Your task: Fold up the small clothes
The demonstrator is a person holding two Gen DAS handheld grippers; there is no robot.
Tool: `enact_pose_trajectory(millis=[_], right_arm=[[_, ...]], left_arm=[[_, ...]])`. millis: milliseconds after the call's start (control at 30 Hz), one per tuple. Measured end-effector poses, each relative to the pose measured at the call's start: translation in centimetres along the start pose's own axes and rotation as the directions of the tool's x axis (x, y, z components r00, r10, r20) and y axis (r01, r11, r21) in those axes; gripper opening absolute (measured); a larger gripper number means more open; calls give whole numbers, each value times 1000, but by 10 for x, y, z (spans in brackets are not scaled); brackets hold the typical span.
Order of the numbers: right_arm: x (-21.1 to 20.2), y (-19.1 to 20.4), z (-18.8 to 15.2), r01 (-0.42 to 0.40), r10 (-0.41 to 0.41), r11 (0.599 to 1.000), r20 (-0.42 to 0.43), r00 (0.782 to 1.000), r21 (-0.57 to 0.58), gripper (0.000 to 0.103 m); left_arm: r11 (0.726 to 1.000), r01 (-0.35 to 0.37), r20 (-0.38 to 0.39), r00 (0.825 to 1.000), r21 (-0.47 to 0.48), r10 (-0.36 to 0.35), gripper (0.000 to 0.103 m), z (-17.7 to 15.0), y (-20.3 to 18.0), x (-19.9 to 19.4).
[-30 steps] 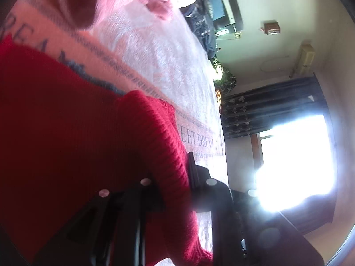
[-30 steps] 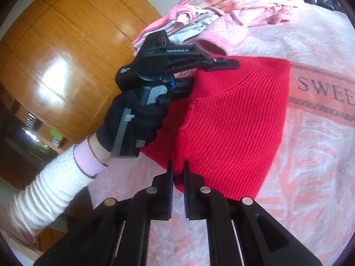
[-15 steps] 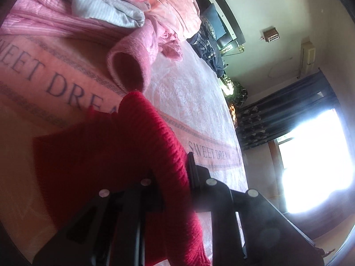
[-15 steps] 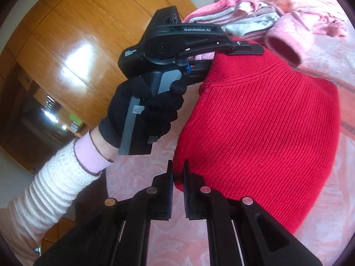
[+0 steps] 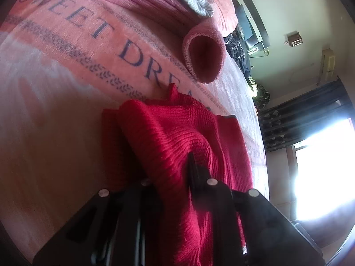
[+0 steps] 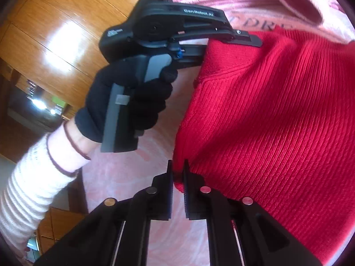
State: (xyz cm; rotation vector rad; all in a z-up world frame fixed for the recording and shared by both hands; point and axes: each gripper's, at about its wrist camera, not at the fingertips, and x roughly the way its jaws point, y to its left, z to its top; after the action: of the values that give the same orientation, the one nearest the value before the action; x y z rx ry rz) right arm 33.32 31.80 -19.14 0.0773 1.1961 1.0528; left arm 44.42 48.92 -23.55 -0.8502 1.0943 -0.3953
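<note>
a red sweater (image 6: 266, 115) is held over a pink blanket (image 5: 66, 71), one edge clamped in the left gripper (image 5: 170, 173) and a corner pinched in the right gripper (image 6: 177, 175). for a clean fold, both edges are best kept level and taut, lowered together and laid square, clear of the pile (image 5: 168, 2) behind.

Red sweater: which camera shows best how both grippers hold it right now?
The right wrist view: it shows the red sweater pinched at one edge by the right gripper and at another by the left gripper. The left wrist view shows only bunched knit between that gripper's own fingers.
</note>
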Motion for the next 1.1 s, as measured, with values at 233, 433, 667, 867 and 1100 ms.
enact_pose_trajectory(millis=[233,433,667,867,1100], right_arm=[[5,-6,-9,-61,61,998,35,998,25,19],[-47,-13,-30,-96,88,995,164,983,39,34],[-37,-47,-38,-68,43,983,144,989,168,33],[-77,-51,-57,-74,36,982,218,975,173,35],[-129,-75,-102,105,-175,957,252,952,269,43]], left_arm=[[999,-39,22,999,-7,39,18,6,5,2],[991,-121,60,991,57,118,13,13,-12,-1],[990,-140,46,989,-12,140,18,10,-1,-6],[966,-250,64,967,59,246,38,-28,-23,-57],[984,-174,-36,984,48,176,46,-113,-35,-77]])
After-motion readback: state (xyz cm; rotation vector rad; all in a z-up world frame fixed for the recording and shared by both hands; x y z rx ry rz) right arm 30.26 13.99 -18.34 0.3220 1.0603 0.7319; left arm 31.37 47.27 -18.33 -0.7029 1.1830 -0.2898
